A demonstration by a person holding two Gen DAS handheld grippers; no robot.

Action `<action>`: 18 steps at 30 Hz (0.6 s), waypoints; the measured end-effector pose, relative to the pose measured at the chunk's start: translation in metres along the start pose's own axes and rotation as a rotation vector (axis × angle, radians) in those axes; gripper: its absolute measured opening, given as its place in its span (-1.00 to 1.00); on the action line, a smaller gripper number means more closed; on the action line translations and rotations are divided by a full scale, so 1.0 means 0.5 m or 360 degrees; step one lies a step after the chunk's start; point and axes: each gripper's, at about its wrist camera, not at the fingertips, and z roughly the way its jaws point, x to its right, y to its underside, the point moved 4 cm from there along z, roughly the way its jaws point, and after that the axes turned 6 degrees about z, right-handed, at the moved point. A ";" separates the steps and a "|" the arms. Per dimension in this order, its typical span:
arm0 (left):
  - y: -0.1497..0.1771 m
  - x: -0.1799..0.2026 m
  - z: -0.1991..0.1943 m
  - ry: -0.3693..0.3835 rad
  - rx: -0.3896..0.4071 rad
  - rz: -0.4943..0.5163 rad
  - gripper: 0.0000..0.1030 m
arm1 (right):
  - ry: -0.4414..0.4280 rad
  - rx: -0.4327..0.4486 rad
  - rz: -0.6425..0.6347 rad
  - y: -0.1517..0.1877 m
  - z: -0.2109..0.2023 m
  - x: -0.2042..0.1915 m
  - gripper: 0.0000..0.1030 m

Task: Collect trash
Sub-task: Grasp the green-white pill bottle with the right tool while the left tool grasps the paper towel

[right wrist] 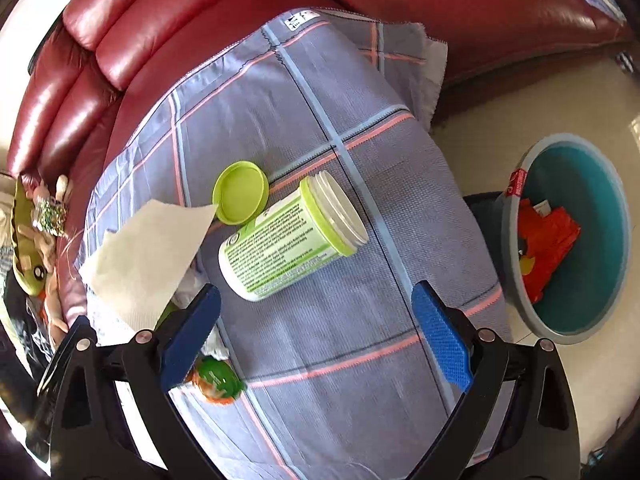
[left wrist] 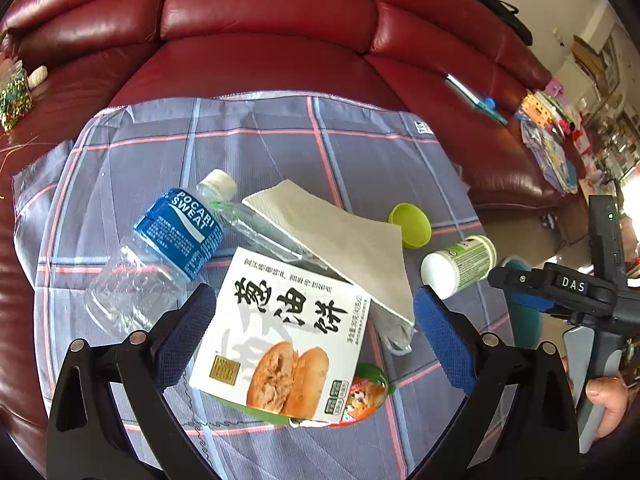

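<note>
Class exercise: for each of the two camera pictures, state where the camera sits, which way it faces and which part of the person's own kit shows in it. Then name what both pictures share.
Left wrist: on the left claw, facing the sofa back over the white food box; its open fingers show, also the right claw and hand.
Right wrist: on the right claw, facing down at the lidless canister, bin at right; open fingers show.
Shared: canister, green lid, paper napkin, plaid cloth.

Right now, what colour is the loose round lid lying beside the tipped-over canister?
Lime green lid, clearest in the right wrist view.
</note>
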 end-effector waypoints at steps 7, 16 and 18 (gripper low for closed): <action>-0.034 -0.003 0.018 -0.0032 0.0015 0.0055 0.92 | -0.0078 0.0003 0.0067 -0.025 0.068 -0.021 0.69; -0.059 0.026 0.051 -0.0047 0.0000 0.0121 0.92 | -0.0242 -0.0042 0.0040 -0.058 0.101 -0.054 0.28; -0.063 0.034 0.054 -0.0048 -0.0001 0.0133 0.92 | -0.0228 -0.0025 0.0000 -0.064 0.107 -0.062 0.17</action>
